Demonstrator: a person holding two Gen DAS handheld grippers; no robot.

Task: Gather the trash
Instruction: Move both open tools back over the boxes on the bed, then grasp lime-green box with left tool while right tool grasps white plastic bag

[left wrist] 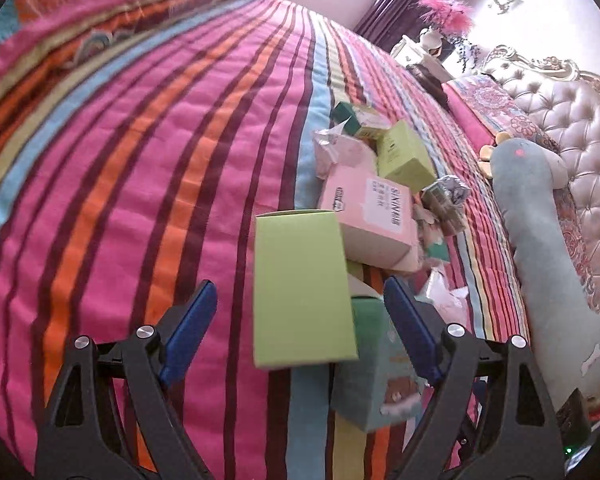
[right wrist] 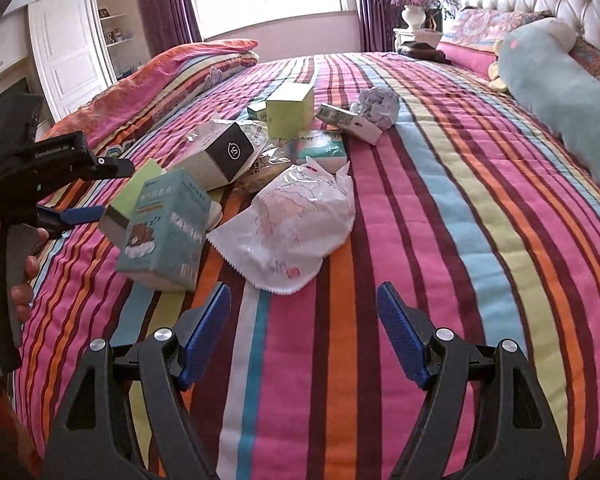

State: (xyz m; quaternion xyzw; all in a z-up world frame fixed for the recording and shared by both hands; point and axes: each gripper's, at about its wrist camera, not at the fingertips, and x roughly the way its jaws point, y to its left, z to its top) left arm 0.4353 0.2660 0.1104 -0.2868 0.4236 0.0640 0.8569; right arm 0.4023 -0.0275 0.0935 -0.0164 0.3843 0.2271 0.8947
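Trash pile [right wrist: 260, 160], striped bed [right wrist: 460, 240]

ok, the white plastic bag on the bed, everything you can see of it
The white plastic bag is thin, crinkled film, translucent near its top, with faint pink line printing and a small red mark near its lower edge. One edge is serrated. It lies slumped and flattened on the striped bedspread, at the near end of the trash pile. Its far end touches the clear wrappers behind it; the teal carton sits just beside it. No fingers touch it.
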